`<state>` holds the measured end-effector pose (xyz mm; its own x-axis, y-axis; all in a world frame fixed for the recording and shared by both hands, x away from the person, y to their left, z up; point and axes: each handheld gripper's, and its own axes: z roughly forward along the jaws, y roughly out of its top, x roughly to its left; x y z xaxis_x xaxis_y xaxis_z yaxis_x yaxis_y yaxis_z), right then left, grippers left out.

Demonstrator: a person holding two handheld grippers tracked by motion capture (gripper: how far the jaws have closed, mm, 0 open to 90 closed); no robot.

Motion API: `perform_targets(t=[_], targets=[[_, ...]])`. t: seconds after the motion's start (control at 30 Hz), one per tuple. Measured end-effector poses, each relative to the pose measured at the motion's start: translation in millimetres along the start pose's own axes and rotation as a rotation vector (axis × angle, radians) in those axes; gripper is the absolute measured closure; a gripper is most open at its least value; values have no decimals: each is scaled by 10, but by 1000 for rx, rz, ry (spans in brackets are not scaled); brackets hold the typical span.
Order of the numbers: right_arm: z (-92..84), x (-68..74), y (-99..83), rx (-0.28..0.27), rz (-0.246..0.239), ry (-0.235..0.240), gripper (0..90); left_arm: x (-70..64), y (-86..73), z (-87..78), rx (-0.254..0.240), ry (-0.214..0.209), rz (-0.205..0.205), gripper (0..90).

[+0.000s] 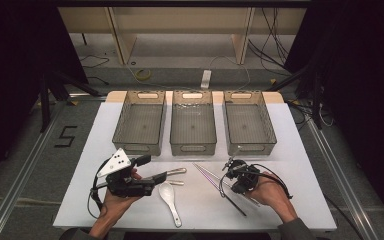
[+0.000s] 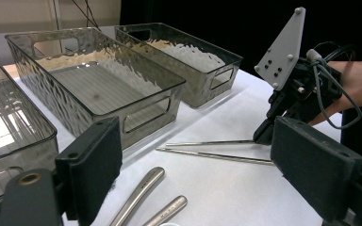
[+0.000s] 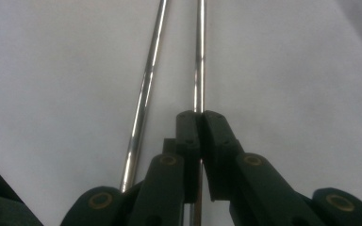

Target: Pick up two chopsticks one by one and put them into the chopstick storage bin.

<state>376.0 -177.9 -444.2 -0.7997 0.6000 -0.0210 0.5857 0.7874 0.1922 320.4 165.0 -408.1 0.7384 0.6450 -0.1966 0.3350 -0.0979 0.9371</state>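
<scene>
**Chopstick clamped in the right gripper, second one lying beside it**

The chopstick [image 3: 200,56] is a thin, round, shiny metal rod, and it runs straight ahead out of the right gripper [image 3: 201,117], along the same line as the jaws. The jaws are pressed together on it, near one of its ends, so most of the length sticks out in front of the tool over the white table [image 3: 301,70]. The second chopstick [image 3: 147,80] lies just beside, to the left of the jaws as this camera looks; it is close at the gripper and spreads slightly away further out. It is not between the pads. I judge that the coming lift turns on this: the held rod is long and gripped at its end, so it may swing or slip.

In the high view the right gripper [image 1: 228,164] is in front of the three trays, and the right tray [image 1: 268,125] is the nearest to it. The trays are smoky clear plastic with wavy walls and cut-out handles.

The left gripper [image 2: 195,165] has its flat, black, foam-like pads wide apart, with nothing between them. Below it lie two metal handles [image 2: 139,195], smooth and rounded, and in the high view a white spoon [image 1: 169,195] lies near this tool. The right hand is clearly the nearer one to both chopsticks.
</scene>
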Motion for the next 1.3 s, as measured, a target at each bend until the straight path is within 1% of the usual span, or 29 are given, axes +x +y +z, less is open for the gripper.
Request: perform_targets(t=[0.13,0.17,0.2,0.23,0.3,0.33,0.37,0.4,0.47,0.5,0.53,0.57,0.6,0.63,0.67,0.7,0.73,0.8,0.87,0.93,0.97,1.0,1.03,1.07,1.1,1.17,1.27,1.3], targets=[[-46,-19,-20,-20,1,-5,861,3,3,6,3,-4,-3,168],[-87,-12,-21,-33,12,-6,861,4,3,13,7,-8,-5,168],[-87,-12,-21,-33,12,-6,861,5,3,21,15,-11,-4,168],[-110,-19,-25,-38,-2,-4,861,2,4,37,23,-15,-5,168],[-155,-16,-26,-55,-5,-4,861,2,9,77,44,-23,-6,167],[-182,-6,-26,-59,1,0,862,3,13,106,61,-30,-3,167],[-204,-5,-28,-64,-8,0,862,1,17,138,81,-37,3,166],[-249,17,-28,-74,-7,3,861,-9,20,173,103,-37,12,168],[-267,27,-26,-81,-15,5,861,-40,26,250,161,-58,41,171],[-287,45,-21,-82,-27,7,861,-61,27,291,185,-57,60,172],[-308,58,-16,-82,-47,10,861,-78,31,337,208,-62,72,173],[-338,103,3,-90,-77,12,861,-91,39,384,231,-75,80,173],[-338,103,3,-90,-77,12,861,-102,53,428,252,-83,97,173],[-359,161,27,-93,-111,17,861,-120,66,471,271,-92,111,183],[-366,187,39,-98,-128,25,861,-134,80,516,292,-103,128,184],[-366,187,39,-98,-128,25,861,-151,92,561,316,-109,148,184],[-373,224,52,-94,-140,32,861,-172,98,609,335,-110,167,185],[-381,287,78,-97,-160,38,861,-208,105,701,385,-132,206,196],[-386,339,97,-98,-188,40,861,-239,94,778,427,-162,221,202],[-393,386,113,-95,-205,48,861,-272,81,839,454,-166,248,203],[-403,418,125,-89,-227,53,861,-279,83,868,473,-168,273,205],[-403,418,125,-89,-227,53,861,-294,81,893,489,-170,287,205],[-405,432,130,-87,-236,57,861,-305,77,916,497,-173,293,210],[-401,456,131,-96,-234,59,861,-310,73,940,505,-186,292,216],[-407,460,132,-96,-252,63,861,-322,66,965,521,-198,291,221],[-415,475,136,-89,-271,62,861,-358,41,1012,554,-209,315,230],[-427,501,137,-92,-273,68,861,-397,13,1060,593,-214,343,252],[-444,497,139,-77,-289,68,861,-409,7,1071,603,-215,353,264]])
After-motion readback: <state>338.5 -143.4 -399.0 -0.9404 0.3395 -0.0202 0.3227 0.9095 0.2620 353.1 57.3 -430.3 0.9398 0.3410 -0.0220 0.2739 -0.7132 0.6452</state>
